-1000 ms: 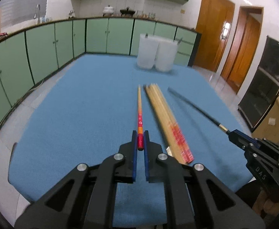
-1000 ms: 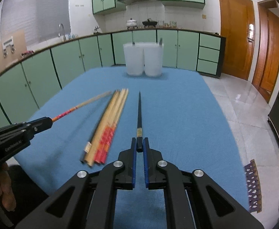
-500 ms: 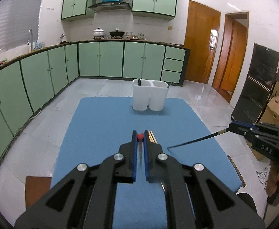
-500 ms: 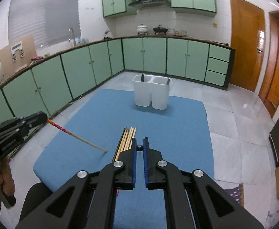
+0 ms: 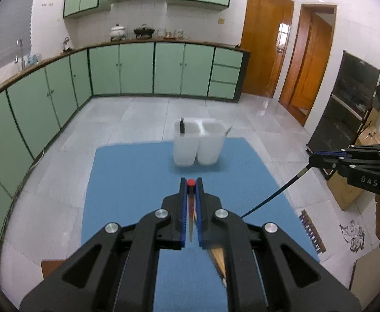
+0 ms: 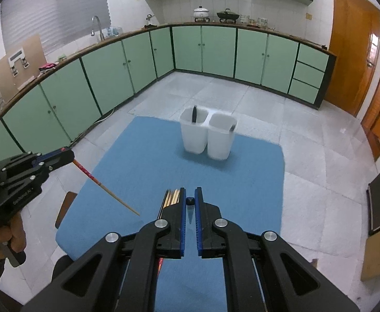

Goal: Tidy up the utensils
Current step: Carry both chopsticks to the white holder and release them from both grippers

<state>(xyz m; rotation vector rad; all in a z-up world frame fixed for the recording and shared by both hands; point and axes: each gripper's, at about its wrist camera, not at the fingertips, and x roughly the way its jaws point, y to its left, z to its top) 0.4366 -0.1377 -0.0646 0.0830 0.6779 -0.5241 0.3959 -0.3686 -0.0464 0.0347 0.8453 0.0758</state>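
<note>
My left gripper [image 5: 190,182] is shut on a red-ended wooden chopstick [image 5: 190,182] that hangs point down; it also shows in the right wrist view [image 6: 104,187]. My right gripper [image 6: 190,200] is shut on a black chopstick [image 6: 190,201], seen from the left wrist view [image 5: 273,195] slanting down. Both are held high above the blue mat [image 5: 137,176]. A white two-compartment holder [image 5: 197,144] stands at the mat's far side, also in the right wrist view [image 6: 207,136], with a dark utensil in each compartment. Several wooden chopsticks [image 6: 173,199] lie on the mat below.
The mat covers a table in a kitchen with green cabinets [image 5: 137,70] around the left and back. Tiled floor [image 6: 320,182] surrounds the table. Wooden doors [image 5: 265,41] and a dark cabinet [image 5: 346,119] stand at the right.
Both grippers have risen well above the mat, each with its chopstick lifted off the table and tipped point down. The holder now looks farther below.
</note>
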